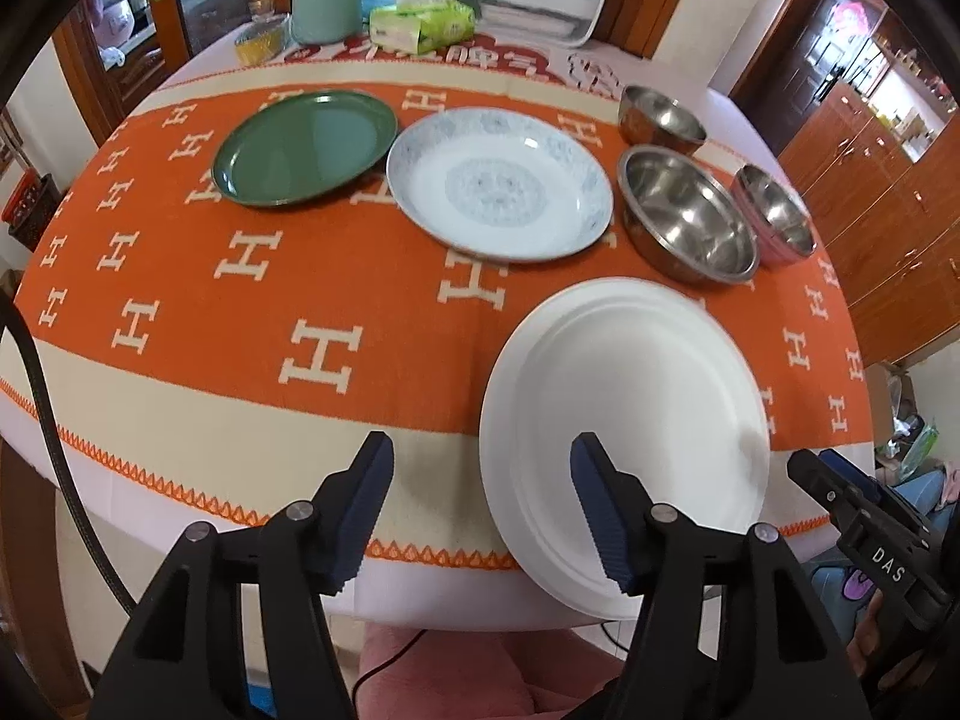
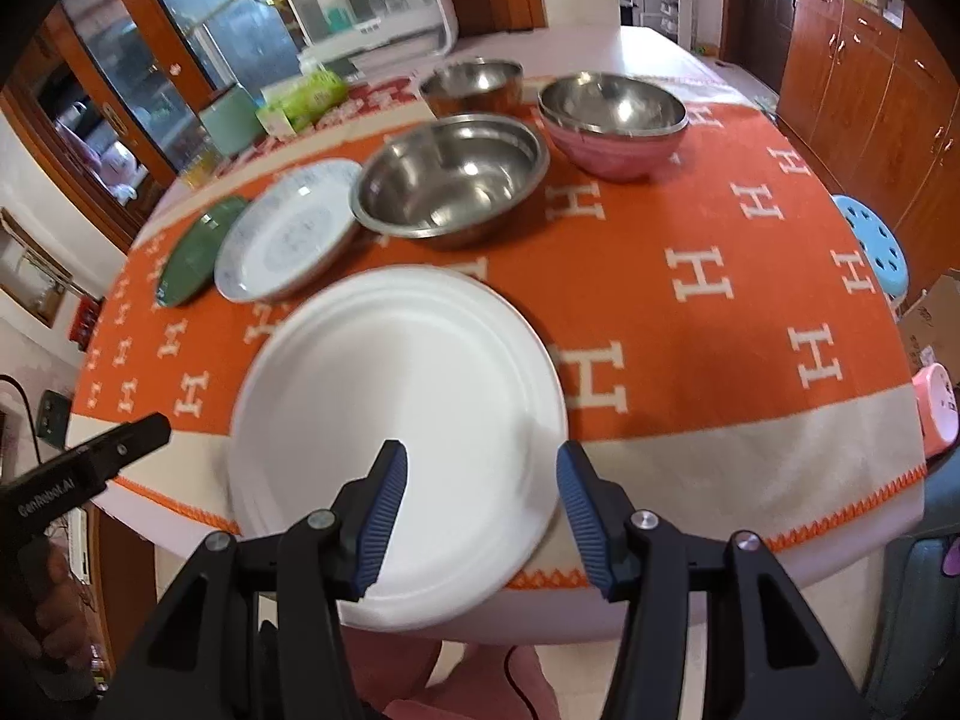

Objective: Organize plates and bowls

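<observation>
A: What's on the table?

B: Orange woven cloth with cream H shapes (image 1: 240, 300) and a cream border w/ zigzag trim. 3 plates, 3 bowls. Nearest is a round, matte white plate with a ribbed rim (image 1: 624, 420), looks like paper or foam. It lies flat, face up, at the near edge, part of it hanging over the edge.

A: The rest?

B: Glossy dark green round plate (image 1: 303, 147) at far left, just beside a white ceramic plate with a faint blue-grey pattern (image 1: 498, 183); can't tell if their rims touch. Right of that, a wide shiny steel bowl (image 1: 687, 216), a smaller steel bowl (image 1: 660, 114) behind it, and a steel-lined bowl with a pink outside (image 1: 774, 216) just to its right. All upright, mouths up.

A: Grippers?

B: Left gripper (image 1: 480, 516): black frame, ribbed blue pads, jaws roughly half apart, holding nothing. Its right pad sits over the white plate's left rim in view, the left pad over the cloth; can't tell abt contact.

A: And the other?

B: Right gripper (image 2: 480, 519): same build, jaws parted abt halfway, nothing clamped. The white plate's near right rim shows between the pads, no pad pressing on it. Both grippers angle steeply down at the table.
</observation>
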